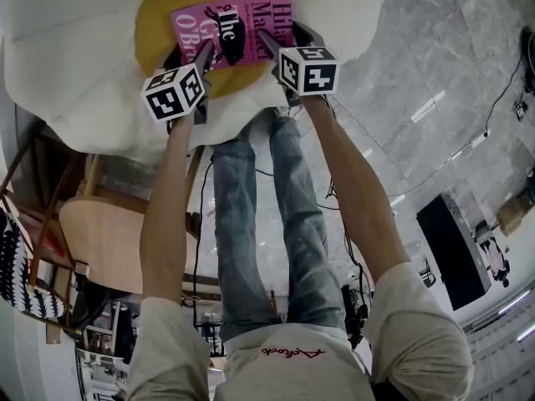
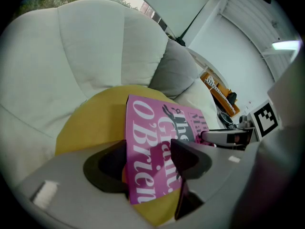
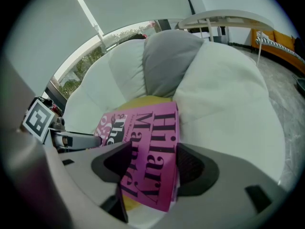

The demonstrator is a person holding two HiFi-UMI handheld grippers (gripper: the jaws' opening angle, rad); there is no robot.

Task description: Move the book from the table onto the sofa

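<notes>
Both tongs gripped what?
— The left tongs (image 1: pixel 205 55) and right tongs (image 1: pixel 269 42) each clamped the pink book (image 1: pixel 238 19) by its near edge, over the yellow cushion (image 1: pixel 163 11) on the white sofa (image 1: pixel 67 57).

Book (image 1: pixel 234 25) cover: smooth paper, slight sheen. Sofa (image 1: pixel 67 57), cushion (image 1: pixel 159 32): matt cloth. Floor (image 1: pixel 418 57): glossy stone-look tile.

Head view: high above, facing steeply down past the person's legs (image 1: pixel 267 224) onto the sofa (image 1: pixel 67 57). Left gripper view, right gripper view: low and very near, each facing along its own jaws across the pink book (image 1: pixel 234 23) toward the sofa back. Shared by all three: book, yellow cushion (image 1: pixel 167 7), sofa; the left view catches the right claw (image 2: pixel 209 136) at its right, the right view the left claw (image 3: pixel 90 140) at its left.
</notes>
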